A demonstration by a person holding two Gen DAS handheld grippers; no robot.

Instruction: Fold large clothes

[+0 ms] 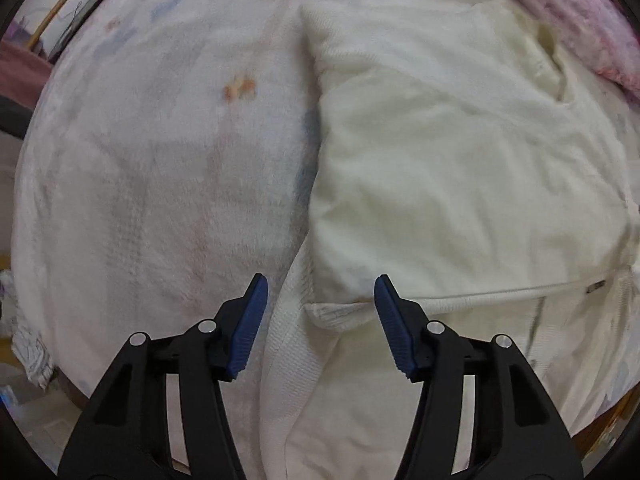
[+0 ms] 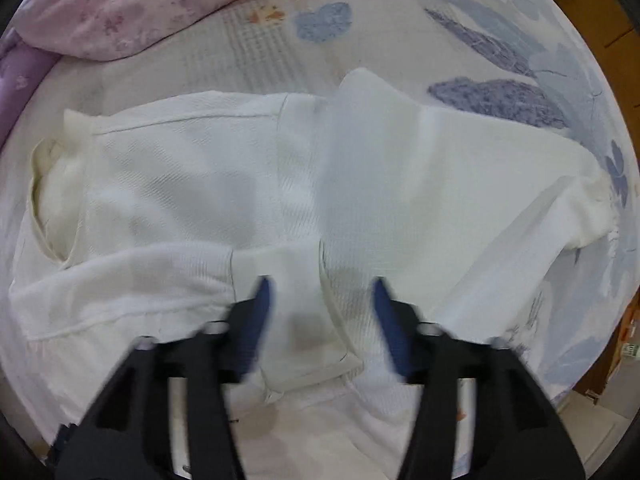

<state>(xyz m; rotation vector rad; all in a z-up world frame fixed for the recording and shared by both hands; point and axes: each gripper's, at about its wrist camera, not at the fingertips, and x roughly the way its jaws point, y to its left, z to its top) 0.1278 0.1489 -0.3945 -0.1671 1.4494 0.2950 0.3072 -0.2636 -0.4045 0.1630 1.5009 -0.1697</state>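
Left hand-held gripper (image 1: 320, 312): pointing down, blue pads apart and gripping nothing, poised over a ribbed hem corner of the white garment (image 1: 460, 184) at the near side of the bed (image 1: 160, 160).

Right hand-held gripper (image 2: 322, 320): blurred, jaws apart with nothing clamped; a folded cuff or hem flap lies beneath the gap, whether touched cannot be told.

White garment: textured knit, spread flat across the middle of the bed, partly folded over itself, a sleeve angled toward the right edge.

Bed: pale printed sheet with blue leaf shapes.

Pink floral quilt (image 2: 132, 8): bunched along the far edge, beyond the garment.
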